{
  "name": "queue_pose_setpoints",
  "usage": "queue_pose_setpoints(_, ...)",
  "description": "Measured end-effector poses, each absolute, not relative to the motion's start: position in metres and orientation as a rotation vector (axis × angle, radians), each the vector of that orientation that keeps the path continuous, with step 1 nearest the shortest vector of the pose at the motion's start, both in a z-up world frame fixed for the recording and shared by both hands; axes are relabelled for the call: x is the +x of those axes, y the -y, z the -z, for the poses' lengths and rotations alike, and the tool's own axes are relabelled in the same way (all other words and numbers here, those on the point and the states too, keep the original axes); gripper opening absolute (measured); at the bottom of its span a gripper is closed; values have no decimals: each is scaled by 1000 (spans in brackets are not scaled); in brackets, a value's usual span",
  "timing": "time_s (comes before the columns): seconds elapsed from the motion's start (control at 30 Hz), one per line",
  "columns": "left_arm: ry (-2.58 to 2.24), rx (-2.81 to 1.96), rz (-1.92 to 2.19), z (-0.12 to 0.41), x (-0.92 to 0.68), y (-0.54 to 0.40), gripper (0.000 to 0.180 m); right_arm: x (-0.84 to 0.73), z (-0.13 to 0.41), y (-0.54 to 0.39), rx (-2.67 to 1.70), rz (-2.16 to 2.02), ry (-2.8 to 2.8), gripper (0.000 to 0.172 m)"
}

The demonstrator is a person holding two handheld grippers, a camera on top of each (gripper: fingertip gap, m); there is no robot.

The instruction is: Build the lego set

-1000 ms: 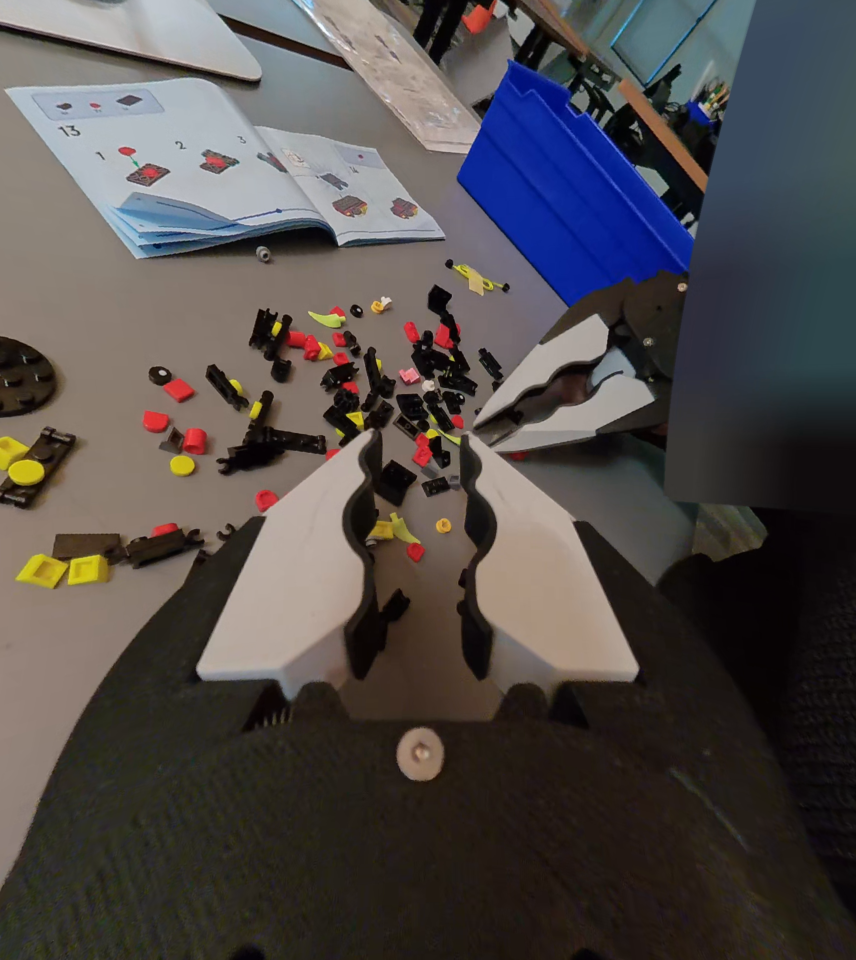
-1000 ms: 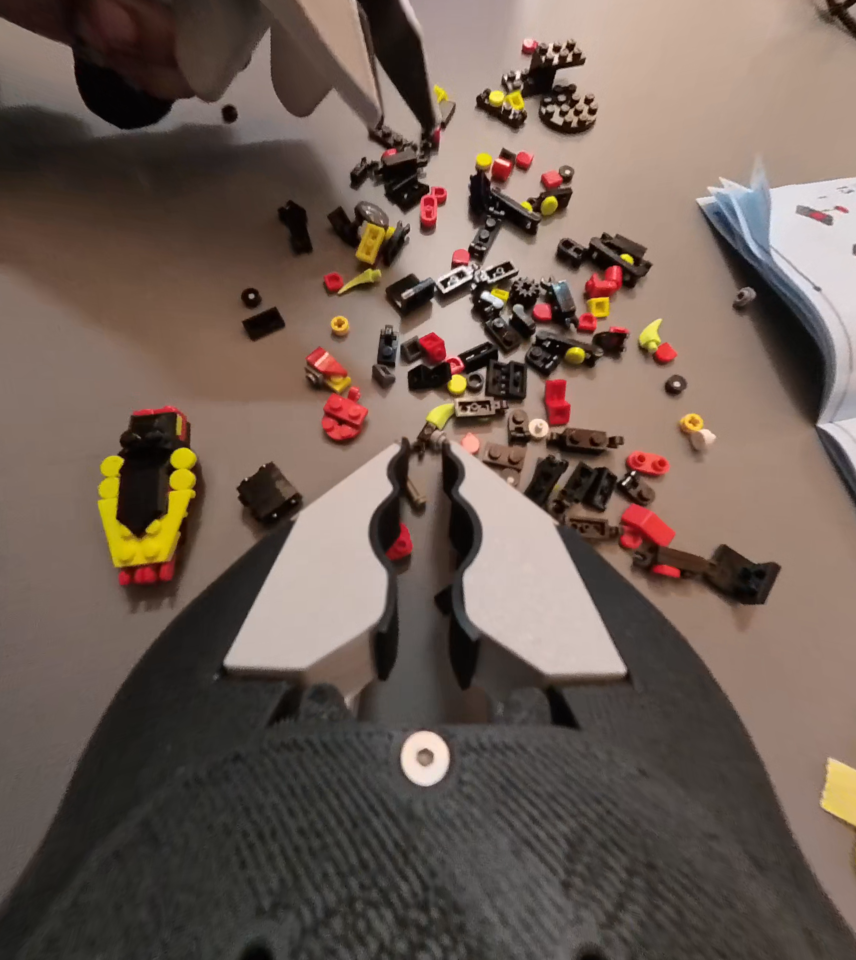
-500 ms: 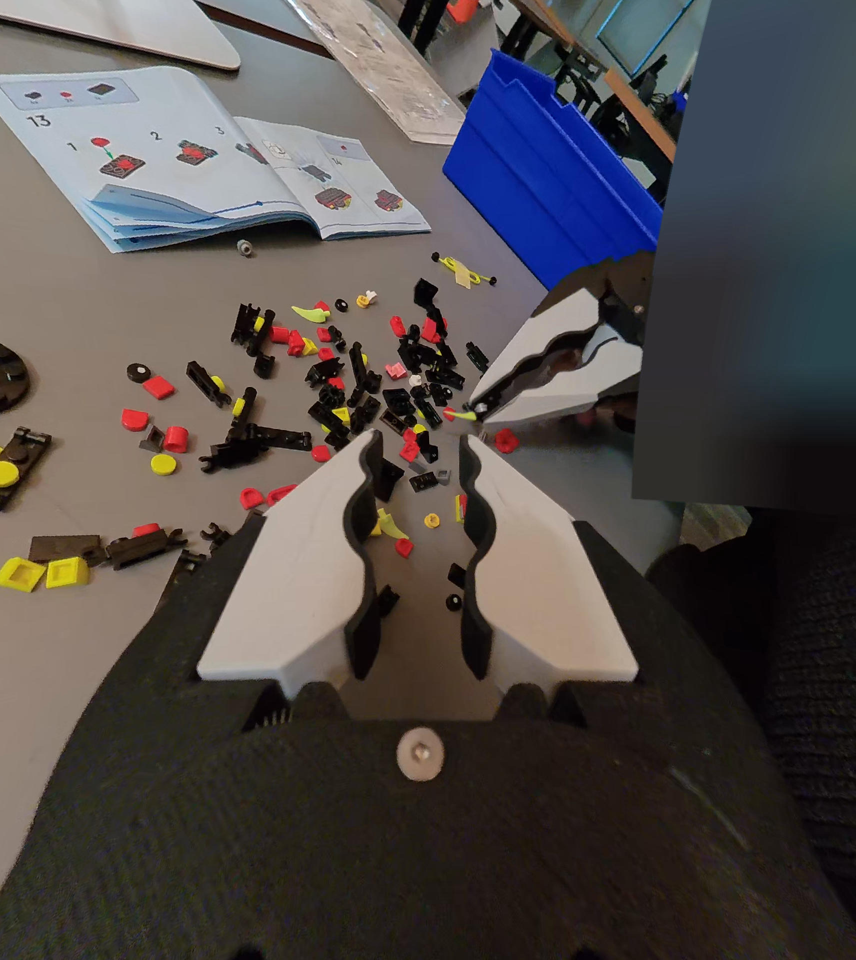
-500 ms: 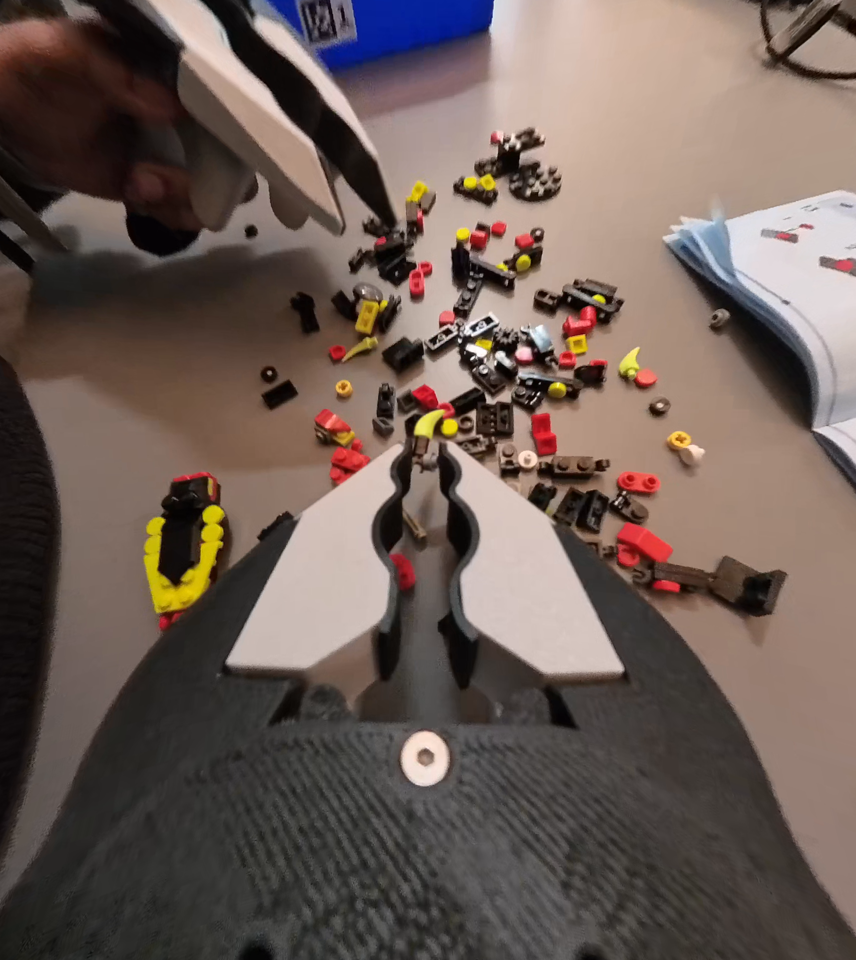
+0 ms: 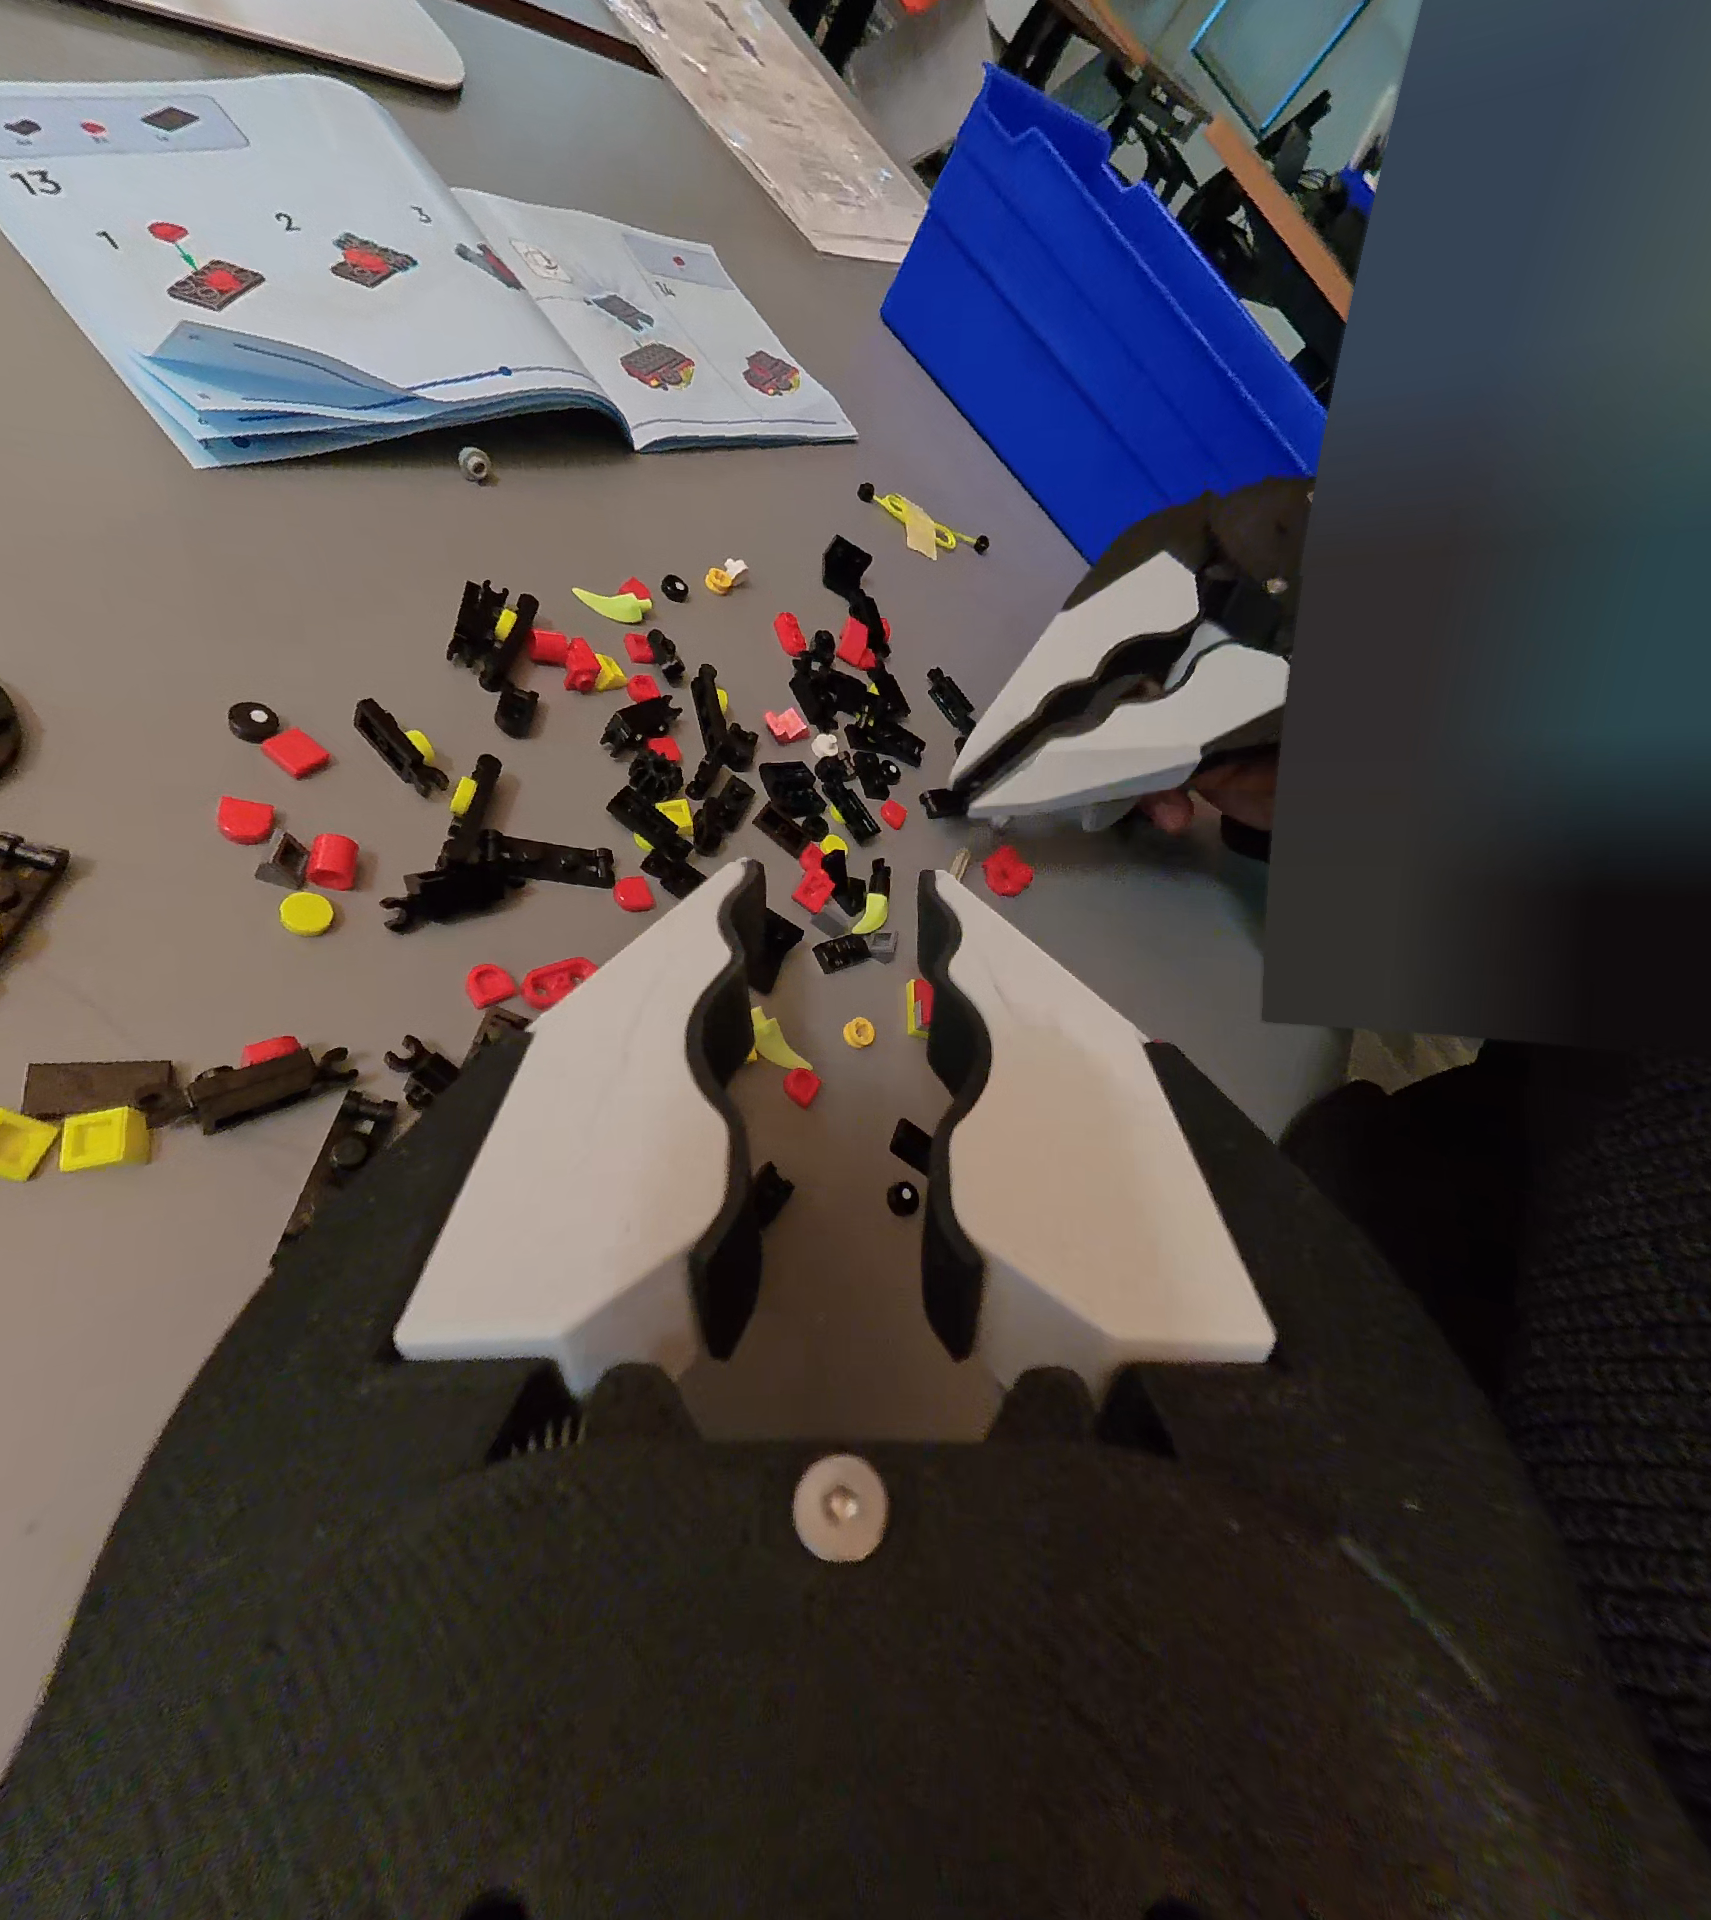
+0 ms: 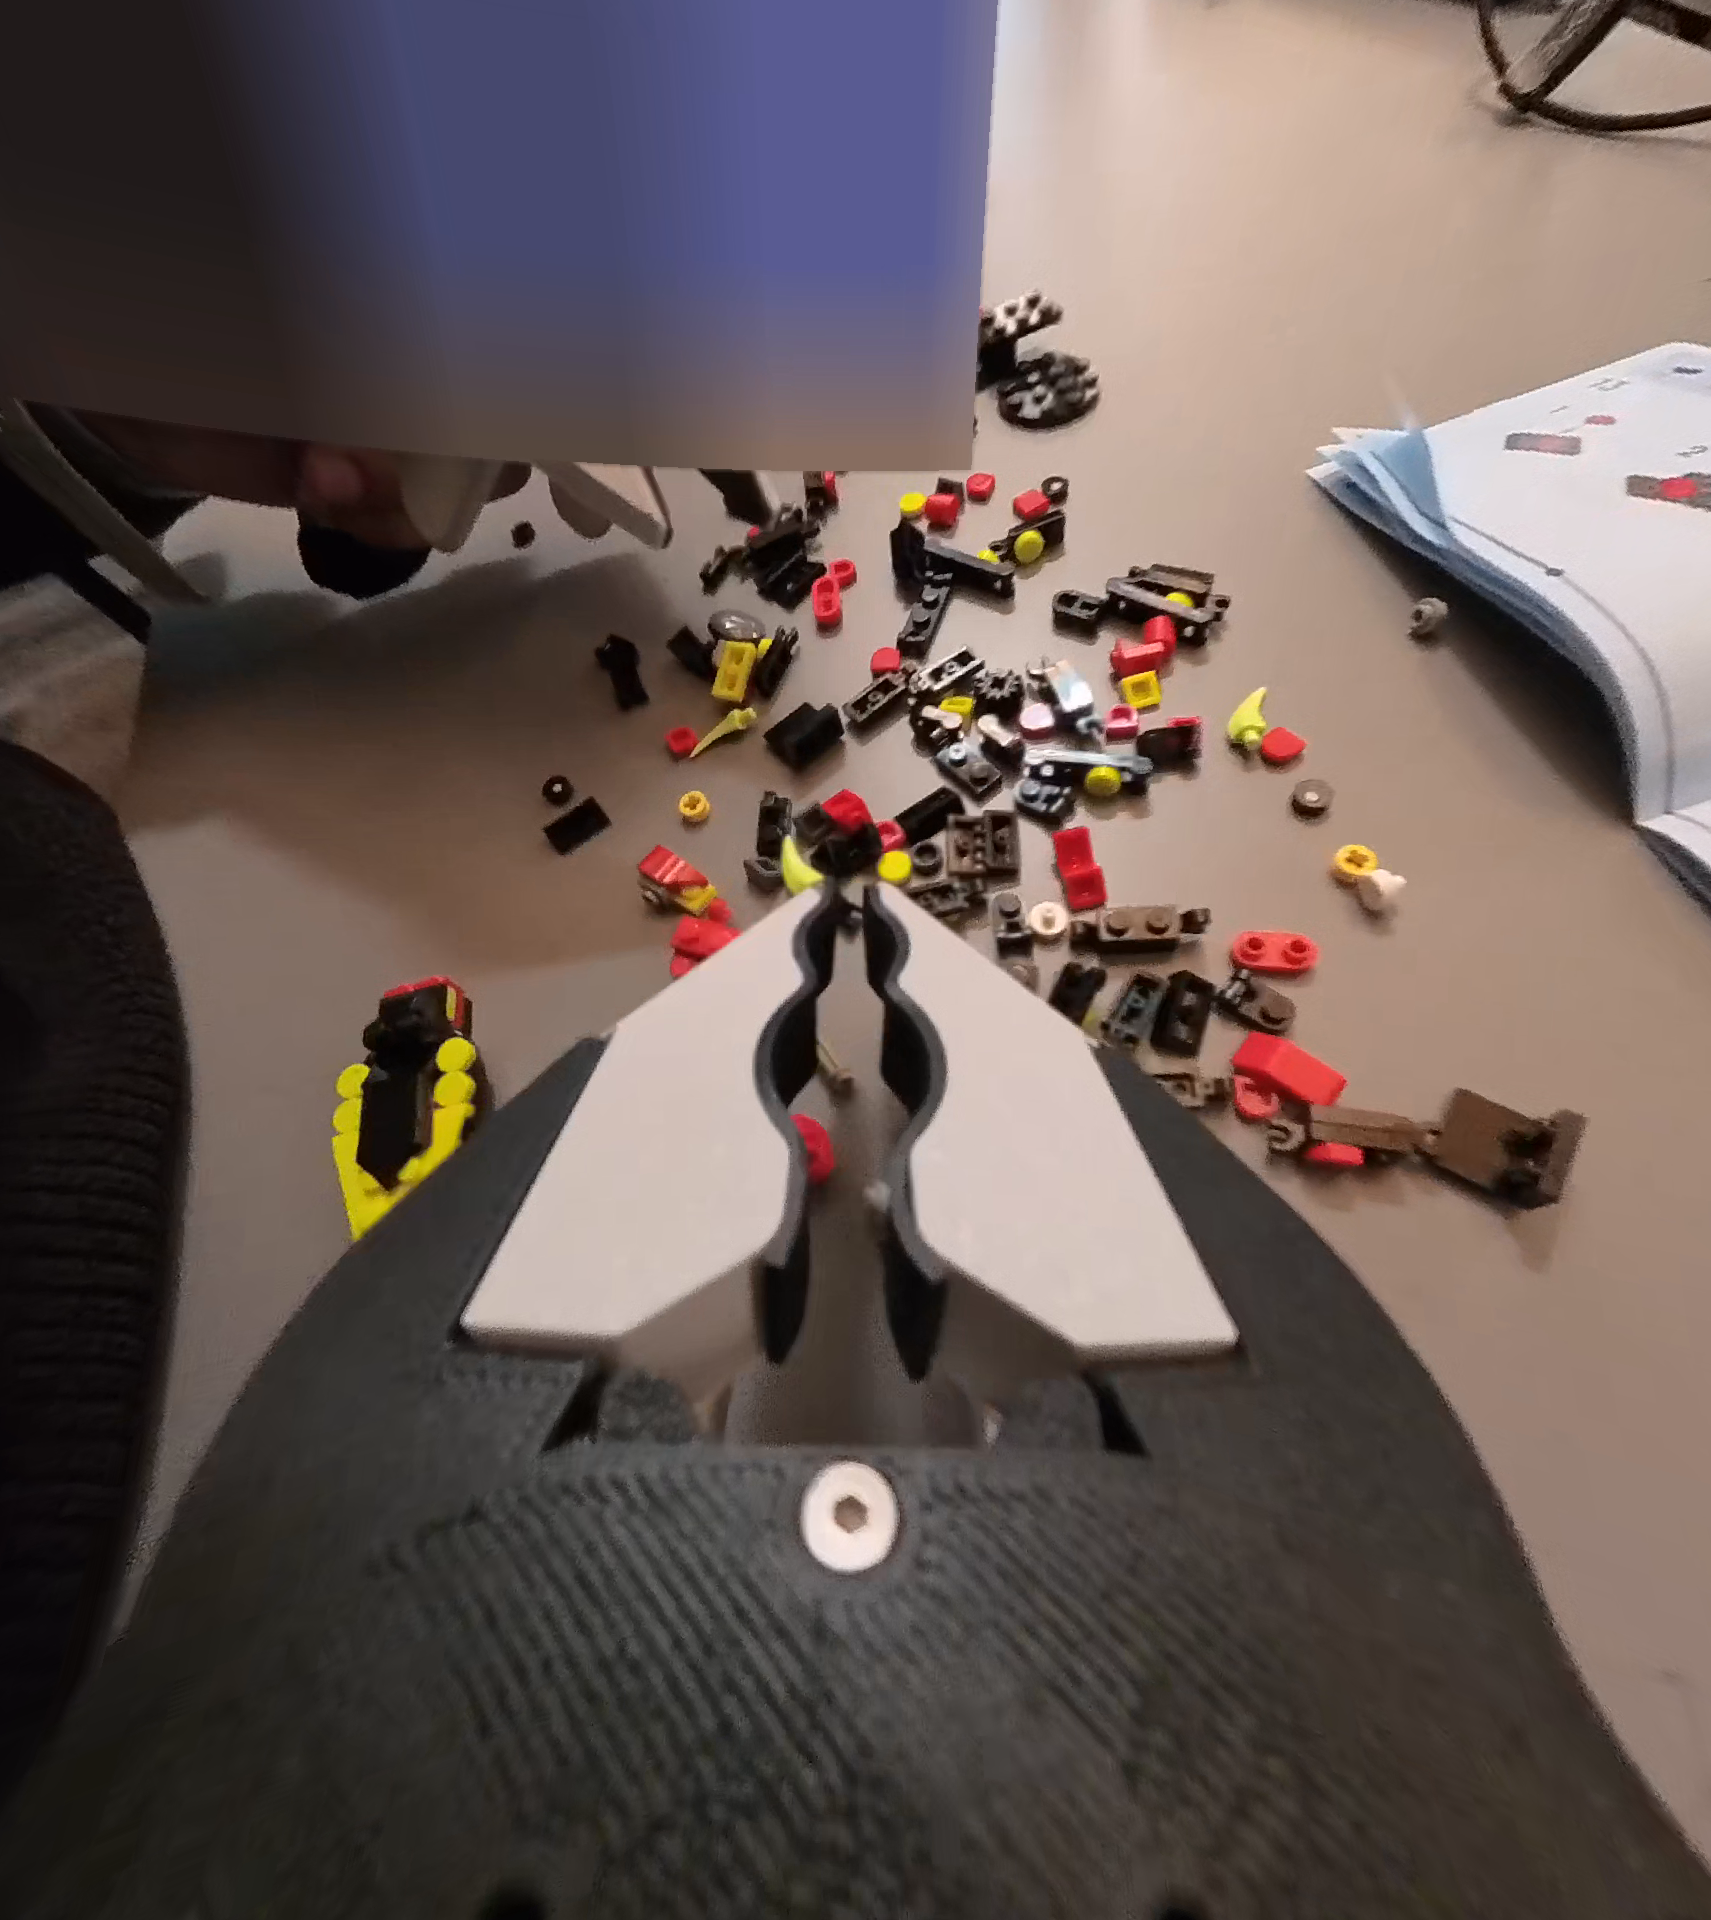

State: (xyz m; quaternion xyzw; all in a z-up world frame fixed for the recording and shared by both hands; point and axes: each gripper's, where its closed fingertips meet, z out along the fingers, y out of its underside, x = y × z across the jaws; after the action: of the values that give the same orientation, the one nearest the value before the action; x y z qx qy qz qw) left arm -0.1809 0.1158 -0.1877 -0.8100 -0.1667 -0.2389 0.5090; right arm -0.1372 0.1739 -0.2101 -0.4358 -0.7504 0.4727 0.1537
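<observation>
Together, our left gripper (image 5: 835, 883) hangs with jaws apart and bare over scattered bricks (image 5: 726, 748) just ahead of its tips, while our right gripper (image 6: 849, 902) pinches a small black piece (image 5: 939, 801) at its tips, beside the pile.

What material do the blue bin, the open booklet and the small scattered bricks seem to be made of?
Blue bin: likely hard moulded plastic, going by its even colour, soft sheen and stepped walls.
Open booklet: thin printed paper; its pages curl and fan at the edge.
Small scattered bricks: apparently glossy rigid plastic, with crisp studs and bright highlights.
</observation>
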Motion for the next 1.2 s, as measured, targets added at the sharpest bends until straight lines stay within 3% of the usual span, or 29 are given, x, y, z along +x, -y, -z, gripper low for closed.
queue_pose_setpoints(0.43, 395, -1962, 585, 190, -178, -117, 28, -145, 235, -155, -1145, -1127, 2309, 18)
queue_pose_setpoints(0.7, 397, -1955, 592, 188, -178, -116, 28, -142, 240, -161, -1120, -1057, 2331, 5)
queue_pose_setpoints(1.2, 368, -1959, 620, 187, -175, -114, 28, -138, 227, -160, -1168, -1224, 2294, 4)
